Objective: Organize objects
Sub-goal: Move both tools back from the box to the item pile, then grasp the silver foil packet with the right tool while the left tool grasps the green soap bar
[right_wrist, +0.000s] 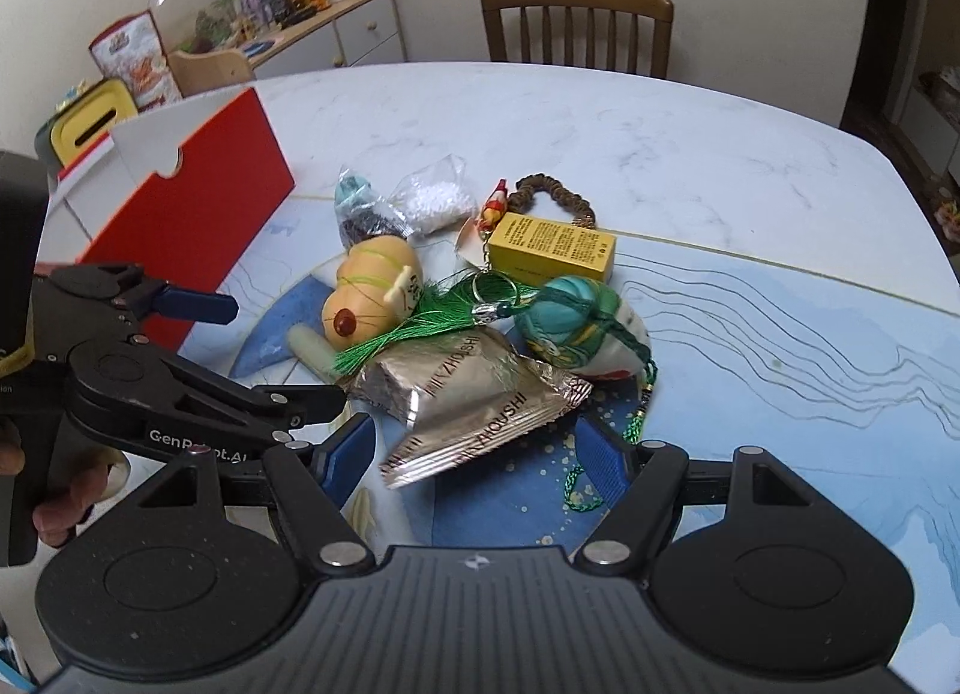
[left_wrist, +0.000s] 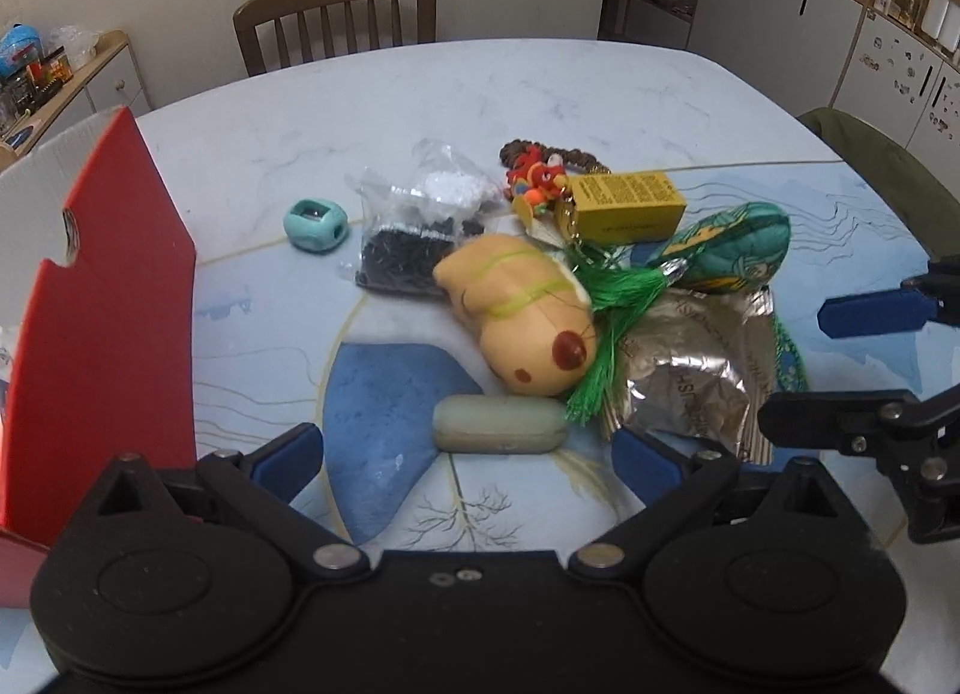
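Observation:
A pile of small things lies mid-table. In it are an orange plush [left_wrist: 522, 316], a pale green oblong bar [left_wrist: 500, 433], a silver foil packet [right_wrist: 480, 400], a green tassel [left_wrist: 606, 322], a green fabric pouch [right_wrist: 570, 316] and a yellow box [right_wrist: 552, 247]. Behind them are a bag of black and white beads [left_wrist: 420, 220], a teal sharpener [left_wrist: 315, 225] and a brown bead bracelet [right_wrist: 558, 190]. My left gripper [left_wrist: 468, 457] is open, with the green bar just ahead between its fingers. My right gripper [right_wrist: 477, 454] is open, the foil packet's near end lying between its fingers.
An open red and white cardboard box [left_wrist: 102, 298] stands at the table's left side. A wooden chair [right_wrist: 576, 28] is at the far edge, a green chair [left_wrist: 888, 166] at the right. A person's hand [right_wrist: 66, 496] holds the left gripper's handle.

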